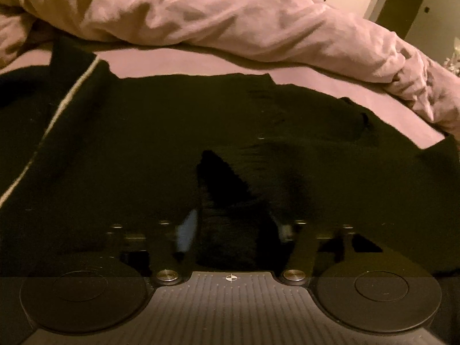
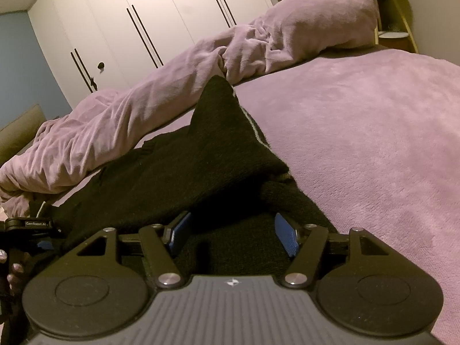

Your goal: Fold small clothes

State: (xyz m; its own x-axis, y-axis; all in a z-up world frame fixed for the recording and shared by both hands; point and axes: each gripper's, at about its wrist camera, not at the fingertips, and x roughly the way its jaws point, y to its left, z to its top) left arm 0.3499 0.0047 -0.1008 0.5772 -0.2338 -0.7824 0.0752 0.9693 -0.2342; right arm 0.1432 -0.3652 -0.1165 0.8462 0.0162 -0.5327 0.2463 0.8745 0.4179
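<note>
garment: black knit piece point(image 2: 178, 172) with a thin pale stripe, spread on the purple bed point(image 2: 373, 143). In the right wrist view it runs from about 6 o'clock at the tool up to a raised peak near 12.

left hand-held gripper point(image 1: 230, 230): dark and blurry, but a bunched fold of the black knit stands between the pads. Looks clamped on it, though I can't be sure the pads are really pressing.

right hand-held gripper point(image 2: 230, 235): blue pads spread apart, knit lying between and under them, neither pad squeezing it. So released, just hovering over the near edge.

key relation: the garment's long axis runs away from the right tool toward 11-12 o'clock. The left tool sits off at 9 o'clock in the right view, at the same near edge. Both are close to the hem; the left is the one with cloth in it.

duvet: rumpled purple duvet point(image 1: 230, 20) lies just beyond the far edge at 12 o'clock, so a fold carried that way hasn't much room.

my guess: the right one needs to pinch before any lift.
</note>
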